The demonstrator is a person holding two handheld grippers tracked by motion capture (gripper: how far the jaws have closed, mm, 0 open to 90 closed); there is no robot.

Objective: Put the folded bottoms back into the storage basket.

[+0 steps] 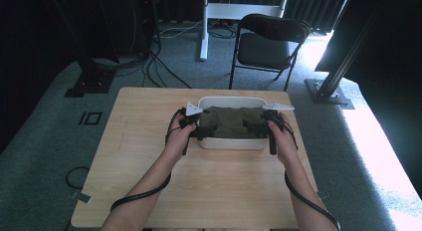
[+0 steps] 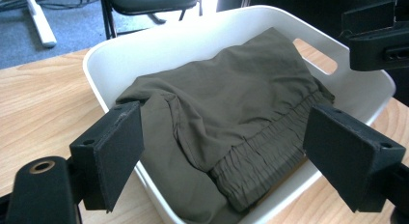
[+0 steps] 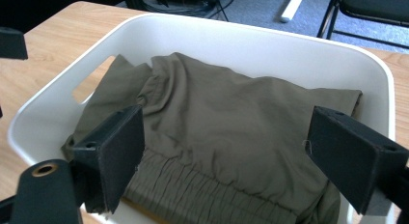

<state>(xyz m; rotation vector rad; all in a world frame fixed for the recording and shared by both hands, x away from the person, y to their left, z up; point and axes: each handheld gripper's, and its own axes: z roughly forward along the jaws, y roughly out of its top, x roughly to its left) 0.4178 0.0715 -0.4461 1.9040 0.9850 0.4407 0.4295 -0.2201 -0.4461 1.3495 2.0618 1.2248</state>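
Note:
A white plastic tub (image 1: 232, 142) stands on the wooden table (image 1: 149, 121), and folded olive-green shorts (image 1: 230, 122) with an elastic waistband lie inside it. My left gripper (image 1: 201, 130) hovers at the tub's left end, jaws wide apart over the cloth with nothing pinched. In the left gripper view the shorts (image 2: 231, 118) lie between and beyond the left gripper (image 2: 222, 156). My right gripper (image 1: 254, 127) is at the tub's right end, open as well. In the right gripper view the right gripper (image 3: 224, 159) straddles the waistband side of the shorts (image 3: 226, 122) inside the tub (image 3: 270, 40).
A black folding chair (image 1: 268, 42) stands on the carpet beyond the table's far edge. A white stand leg (image 1: 204, 27) and black cables lie behind it. Black frame posts (image 1: 333, 76) flank the table. Bare wood stretches in front of the tub.

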